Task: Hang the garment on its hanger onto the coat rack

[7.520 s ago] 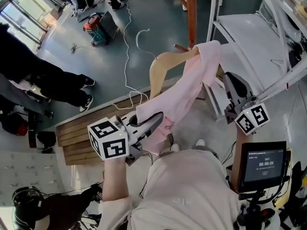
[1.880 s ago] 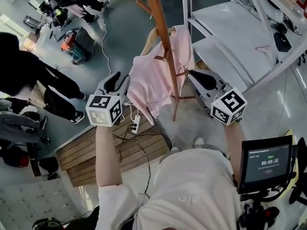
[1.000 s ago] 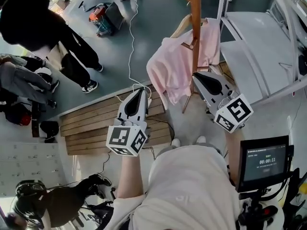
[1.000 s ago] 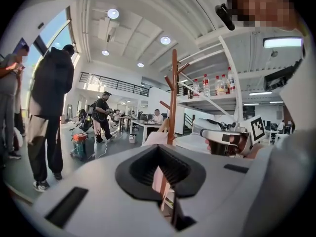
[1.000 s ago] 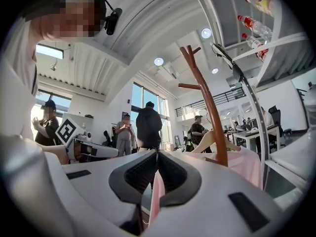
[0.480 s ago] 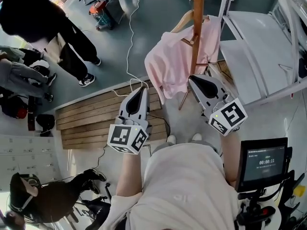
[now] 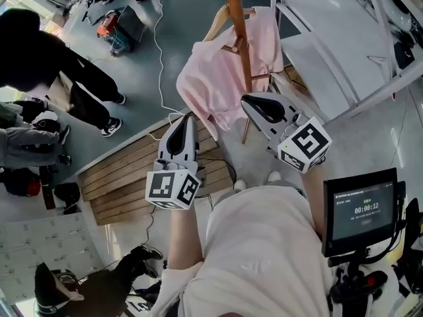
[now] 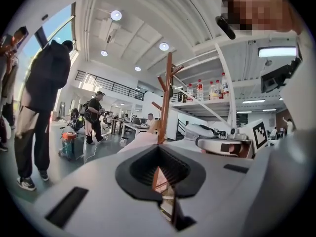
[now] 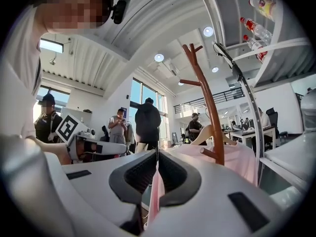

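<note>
A pink garment [image 7: 218,78] hangs on a pale wooden hanger [image 7: 215,25] that sits on the brown wooden coat rack [image 7: 236,25]. My left gripper [image 7: 186,119] is shut and empty, low and to the left of the garment's hem. Just right of the hem and in front of the rack's pole, my right gripper [image 7: 246,100] is shut with nothing in it. The left gripper view looks over its shut jaws [image 8: 159,169] at the rack [image 8: 164,98]. In the right gripper view, beyond its own jaws [image 9: 157,169], I see the rack [image 9: 210,107], hanger [image 9: 210,132] and garment [image 9: 237,157].
A white metal shelf unit [image 7: 330,51] stands right of the rack. A wooden pallet [image 7: 125,170] lies on the floor at the left, with a white cable [image 7: 162,58] running past it. People [image 7: 59,71] stand at the left. A small screen [image 7: 360,210] is at the lower right.
Earlier both grippers held the garment and hanger; now it hangs on the rack. Over the last second both shut grippers stay off it and the right one sits closer to the hem.
</note>
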The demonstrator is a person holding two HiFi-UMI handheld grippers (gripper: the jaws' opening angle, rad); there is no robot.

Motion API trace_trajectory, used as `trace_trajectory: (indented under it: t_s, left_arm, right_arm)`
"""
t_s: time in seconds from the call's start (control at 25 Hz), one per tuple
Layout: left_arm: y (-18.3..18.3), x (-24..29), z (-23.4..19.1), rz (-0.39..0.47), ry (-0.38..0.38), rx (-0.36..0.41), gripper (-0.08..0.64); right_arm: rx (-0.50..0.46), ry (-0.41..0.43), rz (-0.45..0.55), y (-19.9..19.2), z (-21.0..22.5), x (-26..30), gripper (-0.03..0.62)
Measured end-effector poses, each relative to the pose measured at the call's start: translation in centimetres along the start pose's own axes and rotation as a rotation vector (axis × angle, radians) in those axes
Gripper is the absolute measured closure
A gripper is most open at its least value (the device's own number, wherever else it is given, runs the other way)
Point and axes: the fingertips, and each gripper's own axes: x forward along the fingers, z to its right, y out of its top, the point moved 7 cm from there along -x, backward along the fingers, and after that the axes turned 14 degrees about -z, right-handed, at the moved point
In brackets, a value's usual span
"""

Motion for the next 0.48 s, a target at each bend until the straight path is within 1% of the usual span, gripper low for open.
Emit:
trace_trajectory:
  t_s: [0.16,0.32,0.48]
  left_arm:
    - [-0.04,0.53,0.10,-0.001,-0.061,-0.033,0.555]
    - [0.03,0.85,0.39,-0.006,-0.084,-0.020,0.554]
    - [0.37,1.00,0.67,-0.016,-0.140,-0.036,0.555]
  right_arm:
    - [0.006,-0.020,-0.004,-0.33,0.55,-0.40,0.575]
    - [0.006,-0.030,-0.005,-0.40,0.75,-0.54,0.575]
    - [0.001,-0.035,-0.008,-0.33,0.73,-0.55,0.575]
